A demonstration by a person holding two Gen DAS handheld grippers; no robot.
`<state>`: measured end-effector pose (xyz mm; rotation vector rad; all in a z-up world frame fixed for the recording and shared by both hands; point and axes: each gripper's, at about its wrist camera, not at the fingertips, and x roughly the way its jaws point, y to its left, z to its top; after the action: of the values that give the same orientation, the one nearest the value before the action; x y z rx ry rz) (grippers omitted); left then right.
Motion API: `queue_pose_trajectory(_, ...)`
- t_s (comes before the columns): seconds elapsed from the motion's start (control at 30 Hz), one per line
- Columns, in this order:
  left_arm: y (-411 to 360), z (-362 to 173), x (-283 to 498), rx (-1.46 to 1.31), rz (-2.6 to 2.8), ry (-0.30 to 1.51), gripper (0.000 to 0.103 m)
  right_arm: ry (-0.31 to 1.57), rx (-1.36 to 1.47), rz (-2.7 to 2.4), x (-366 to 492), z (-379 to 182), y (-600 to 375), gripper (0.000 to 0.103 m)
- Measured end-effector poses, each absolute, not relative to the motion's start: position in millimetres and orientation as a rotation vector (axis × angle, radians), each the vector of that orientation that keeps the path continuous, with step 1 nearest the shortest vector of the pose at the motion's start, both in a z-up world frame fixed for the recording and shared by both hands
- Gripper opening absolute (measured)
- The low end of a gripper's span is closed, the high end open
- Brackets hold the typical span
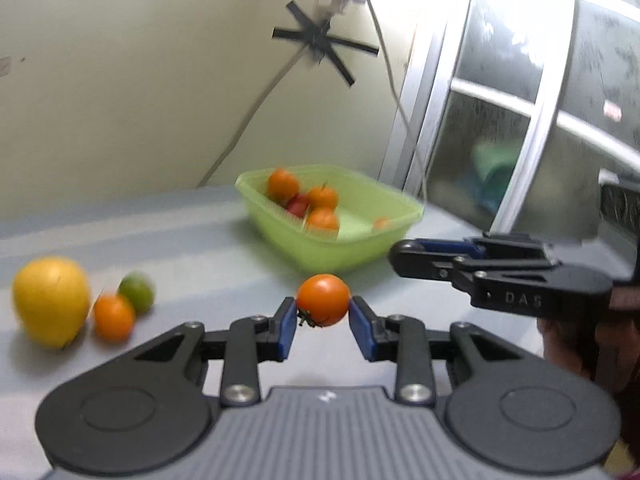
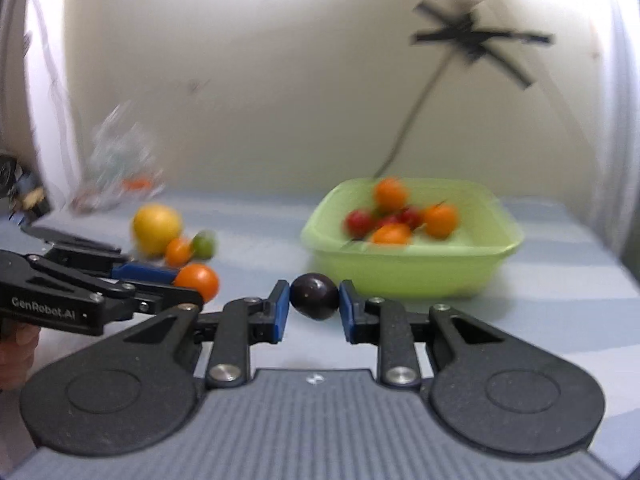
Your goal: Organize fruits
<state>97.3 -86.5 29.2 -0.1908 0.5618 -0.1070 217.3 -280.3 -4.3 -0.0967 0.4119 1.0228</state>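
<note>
Left tongs (image 1: 323, 312): blue pads closed onto a small orange tomato (image 1: 323, 305), one pad on each side. Skin smooth and glossy, shape round, dark green stem stub pointing toward the left pad. Fruit held clear above the pale grey table (image 1: 200, 240).

Right tongs (image 2: 314, 303): blue pads pinched on a dark purple, near-black fruit (image 2: 314, 295), oval, smooth with a dull sheen, also off the surface. Tong bodies are black plastic linkages with silver pins over a ribbed grey housing.

Green tub (image 2: 416, 268): translucent lime plastic, rectangular with rounded corners and a rolled rim, sitting toward the table's far edge near the wall. Inside, blurred, several small orange and red round fruits heaped at one end.

Loose fruit on the table, toward the far left: a large yellow citrus (image 1: 50, 300) with dimpled rind, a small orange fruit (image 1: 114, 317) touching it, a small green fruit (image 1: 137, 292) just behind that. All three blurred by motion.
</note>
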Motion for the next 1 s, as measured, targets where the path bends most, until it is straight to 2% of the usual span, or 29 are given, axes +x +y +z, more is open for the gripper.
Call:
queue_pose_trajectory(0.1, -93, 43, 125, -0.206, -0.111, 0.529, 0.029, 0.369, -0.038, 0.949, 239, 5, -290, 0.029)
queue_pose_trajectory(0.43, -112, 39, 203, -0.269, -0.085, 0.578, 0.029, 0.350, 0.002, 0.838, 294, -2, -291, 0.029)
queue_pose_trajectory(1.0, -123, 20, 233, -0.222, -0.020, 0.639, 0.030, 0.425, -0.035, 0.813, 323, -8, -283, 0.030)
